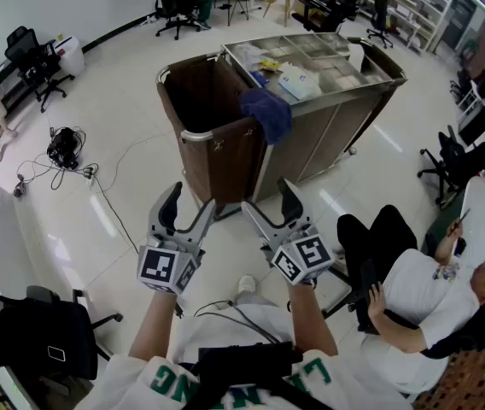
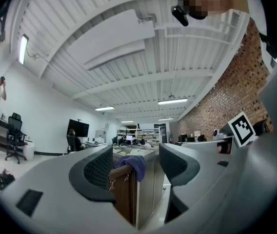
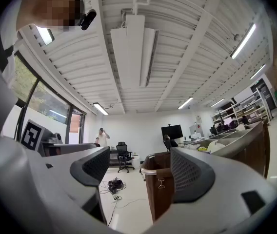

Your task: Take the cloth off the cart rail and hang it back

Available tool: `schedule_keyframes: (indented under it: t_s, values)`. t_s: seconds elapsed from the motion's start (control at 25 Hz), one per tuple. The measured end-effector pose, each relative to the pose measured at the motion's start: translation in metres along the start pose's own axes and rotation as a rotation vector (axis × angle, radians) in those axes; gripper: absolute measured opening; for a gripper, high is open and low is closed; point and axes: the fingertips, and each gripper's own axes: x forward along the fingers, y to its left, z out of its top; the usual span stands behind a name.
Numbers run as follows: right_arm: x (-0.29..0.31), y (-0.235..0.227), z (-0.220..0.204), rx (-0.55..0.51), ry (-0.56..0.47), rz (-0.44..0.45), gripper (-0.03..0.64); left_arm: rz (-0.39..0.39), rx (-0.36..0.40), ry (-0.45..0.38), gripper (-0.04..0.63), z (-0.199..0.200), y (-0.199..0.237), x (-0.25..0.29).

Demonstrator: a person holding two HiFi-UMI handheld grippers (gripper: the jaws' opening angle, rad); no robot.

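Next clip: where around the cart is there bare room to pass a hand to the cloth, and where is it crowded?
Bare floor lies left of the brown bag, out to the cables; a bare strip lies before the cart. Crowded: clutter sits in the top tray behind the blue cloth, and a seated person blocks the right.

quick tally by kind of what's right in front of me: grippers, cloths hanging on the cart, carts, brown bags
grippers: 2 (left gripper, right gripper)
blue cloth: 1
cart: 1
brown bag: 1
total: 5
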Motion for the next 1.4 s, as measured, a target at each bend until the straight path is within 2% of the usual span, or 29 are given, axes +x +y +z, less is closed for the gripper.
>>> schedule_keyframes:
  t_s: [0.16, 0.32, 0.44, 0.56, 0.84, 0.96, 1.16, 1.4]
  values:
    - [0.016, -0.026, 0.011, 0.015, -0.015, 0.051, 0.402, 0.057, -0.035, 0.000, 0.281, -0.009, 0.000, 0.029]
    - [0.033, -0.036, 0.007, 0.002, 0.004, 0.097, 0.397, 0.056, -0.012, 0.012, 0.281, -0.009, -0.004, 0.056]
    - [0.049, -0.039, -0.004, 0.011, 0.030, 0.120, 0.397, 0.048, -0.045, 0.020, 0.281, 0.002, -0.003, 0.077]
    - [0.071, -0.051, -0.013, 0.045, 0.045, 0.110, 0.396, 0.028, -0.049, 0.013, 0.281, 0.002, 0.009, 0.096]
    - [0.127, -0.071, -0.020, -0.031, 0.071, 0.056, 0.397, 0.005, -0.085, -0.001, 0.281, -0.018, 0.083, 0.134]
    - [0.158, -0.072, -0.013, -0.071, 0.068, 0.042, 0.397, -0.024, -0.095, -0.044, 0.281, -0.015, 0.113, 0.148]
    - [0.190, -0.077, -0.013, -0.093, 0.075, -0.003, 0.397, -0.077, -0.136, -0.042, 0.281, -0.008, 0.141, 0.167]
    - [0.195, -0.100, -0.027, -0.069, 0.097, -0.063, 0.397, -0.091, -0.161, -0.019, 0.281, -0.030, 0.162, 0.187]
